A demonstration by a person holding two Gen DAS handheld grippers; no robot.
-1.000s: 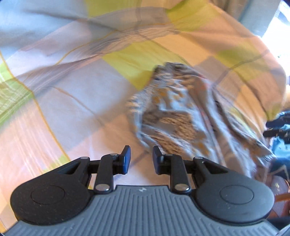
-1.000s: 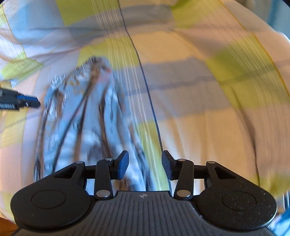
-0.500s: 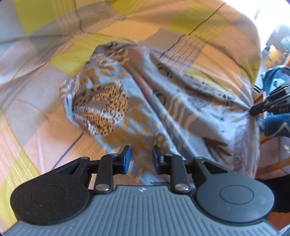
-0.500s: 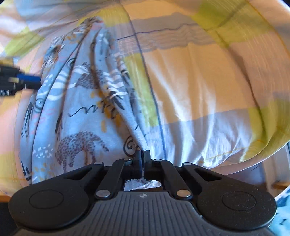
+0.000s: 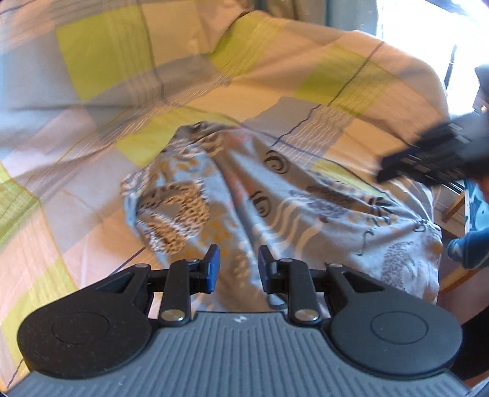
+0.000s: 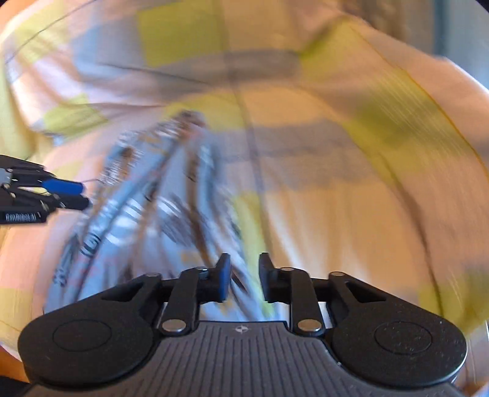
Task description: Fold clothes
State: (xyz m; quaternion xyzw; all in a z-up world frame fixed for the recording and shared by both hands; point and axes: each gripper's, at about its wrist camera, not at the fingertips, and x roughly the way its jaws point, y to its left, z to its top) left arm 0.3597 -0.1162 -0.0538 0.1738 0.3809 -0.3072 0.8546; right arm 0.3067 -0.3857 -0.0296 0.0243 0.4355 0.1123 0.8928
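Observation:
A light blue garment (image 5: 275,195) with animal prints lies crumpled on a checked bed cover (image 5: 91,91). My left gripper (image 5: 235,262) is open and empty, just above the garment's near edge. My right gripper (image 6: 244,271) is open and empty over the garment's near right part (image 6: 146,207); this view is blurred by motion. The right gripper also shows in the left wrist view (image 5: 428,155), above the garment's right side. The left gripper shows at the left edge of the right wrist view (image 6: 45,192).
The bed cover (image 6: 351,183) has yellow-green, grey and peach squares. The bed's edge drops off at the right of the left wrist view, where wooden furniture (image 5: 455,204) and a blue cloth (image 5: 470,247) show. A bright window (image 5: 428,18) lies beyond.
My right gripper was shut on the garment's edge half a second ago; it is open now and has lifted off. My left gripper stayed open and pulled back a little.

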